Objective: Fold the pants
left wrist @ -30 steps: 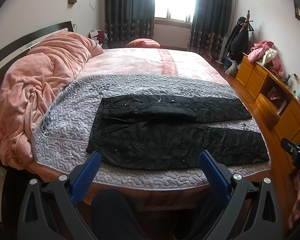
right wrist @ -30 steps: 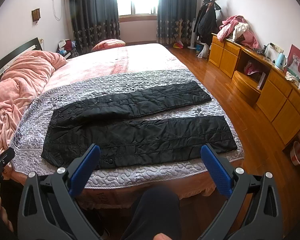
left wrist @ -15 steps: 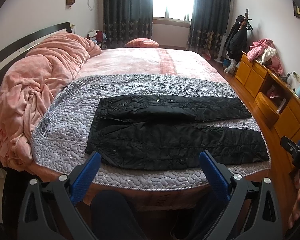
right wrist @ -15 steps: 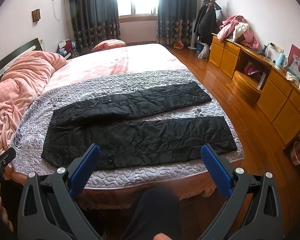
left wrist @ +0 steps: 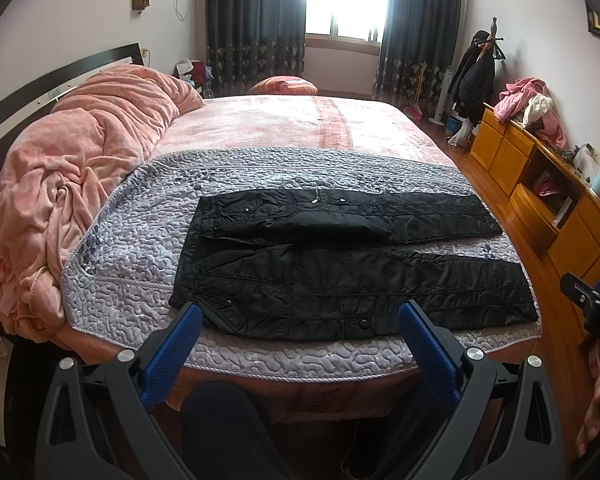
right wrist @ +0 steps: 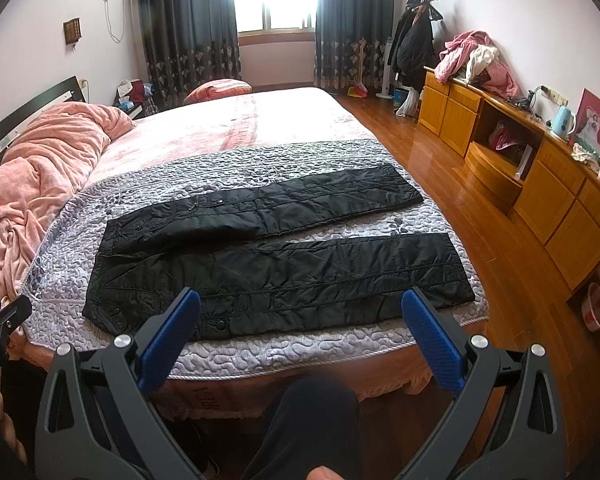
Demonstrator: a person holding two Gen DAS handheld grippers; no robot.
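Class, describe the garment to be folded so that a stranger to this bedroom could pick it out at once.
Start at the large bed, then find the grey quilted coverlet spread over its near end. On it lie the black quilted pants, flat, both legs stretching right. Unlike the crumpled pink blanket beside them, they are dark, smooth and studded with snaps.

Each gripper, left [left wrist: 300,338] and right [right wrist: 300,326], has black triangular-cutout arms, silver screws and textured blue pads [left wrist: 172,354]; dark trouser knees [right wrist: 312,412] show below.
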